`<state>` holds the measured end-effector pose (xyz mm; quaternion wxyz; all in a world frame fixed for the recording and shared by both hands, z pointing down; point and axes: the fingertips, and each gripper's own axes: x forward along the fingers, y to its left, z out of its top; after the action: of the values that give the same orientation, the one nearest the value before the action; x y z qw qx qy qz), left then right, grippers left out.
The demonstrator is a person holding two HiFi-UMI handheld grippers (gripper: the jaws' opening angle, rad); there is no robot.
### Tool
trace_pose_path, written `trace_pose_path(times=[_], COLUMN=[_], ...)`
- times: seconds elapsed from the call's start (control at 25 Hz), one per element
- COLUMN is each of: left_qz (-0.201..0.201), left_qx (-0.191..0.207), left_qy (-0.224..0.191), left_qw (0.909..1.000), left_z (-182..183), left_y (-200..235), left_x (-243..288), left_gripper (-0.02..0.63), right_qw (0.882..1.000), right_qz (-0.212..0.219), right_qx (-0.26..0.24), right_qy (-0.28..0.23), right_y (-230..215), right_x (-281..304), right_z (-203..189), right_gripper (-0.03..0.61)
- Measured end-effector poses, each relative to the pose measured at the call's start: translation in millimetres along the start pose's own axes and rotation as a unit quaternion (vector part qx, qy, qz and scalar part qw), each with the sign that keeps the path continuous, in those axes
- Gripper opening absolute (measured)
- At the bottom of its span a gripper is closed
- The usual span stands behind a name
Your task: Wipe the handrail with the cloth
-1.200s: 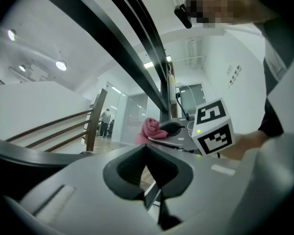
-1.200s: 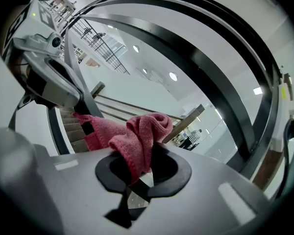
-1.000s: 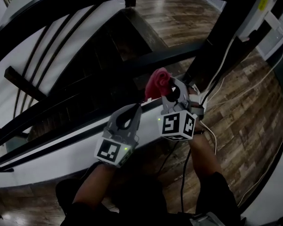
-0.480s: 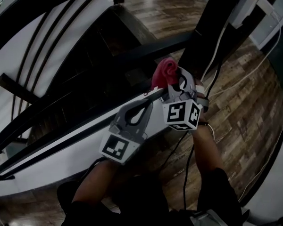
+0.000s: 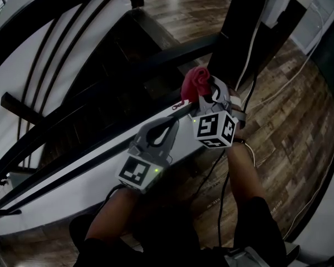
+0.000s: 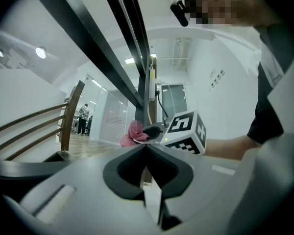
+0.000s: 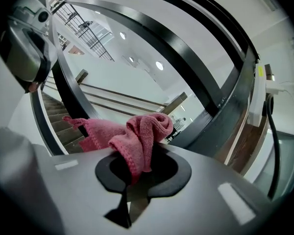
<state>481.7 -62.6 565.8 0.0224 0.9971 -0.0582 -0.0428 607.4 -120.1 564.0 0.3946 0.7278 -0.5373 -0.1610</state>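
Right gripper (image 5: 205, 96) clamps pink cloth (image 5: 195, 82) by black handrail (image 7: 196, 67) above wood floor (image 5: 289, 121); left gripper (image 5: 170, 124) closed, empty.

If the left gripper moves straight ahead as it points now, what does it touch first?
Probably the right gripper, near its jaws shut on the pink cloth; it sits directly ahead of the left gripper, though depth is unclear.

A pink cloth (image 5: 196, 82) is held in the jaws of the right gripper (image 5: 207, 94) at the dark handrail (image 5: 172, 57); the left gripper (image 5: 168, 125) is seen just beside, near left.
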Motion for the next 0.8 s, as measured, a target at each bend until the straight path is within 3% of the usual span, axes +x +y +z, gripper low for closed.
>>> trace_pose_path(times=[0.4, 0.56, 0.68, 0.8], left_qz=[0.028, 0.049, 0.039, 0.002], left_qx=[0.014, 0.017, 0.068, 0.176], left_qy=[0.024, 0.018, 0.039, 0.099], left_qw=[0.9992, 0.9985, 0.9962, 0.9794], left_z=[-3.5, 1.6, 1.9, -5.0], left_y=[11.4, 15.4, 17.3, 19.4], left_x=[-26.6, -56.8, -84.8, -114.9], left_gripper=[-0.002, -0.002, -0.002, -0.002], right_qw=[1.000, 0.999, 0.995, 0.990], right_qz=[-0.013, -0.026, -0.016, 0.004], right_qx=[0.005, 0.006, 0.016, 0.009], right_qy=[0.010, -0.037, -0.098, -0.142], right_y=[-5.2, -0.3, 16.0, 41.6], right_x=[-1.7, -31.2, -57.4, -72.3], right_z=[-6.5, 18.1, 57.1, 89.6], right_gripper=[0.048, 0.048, 0.048, 0.046])
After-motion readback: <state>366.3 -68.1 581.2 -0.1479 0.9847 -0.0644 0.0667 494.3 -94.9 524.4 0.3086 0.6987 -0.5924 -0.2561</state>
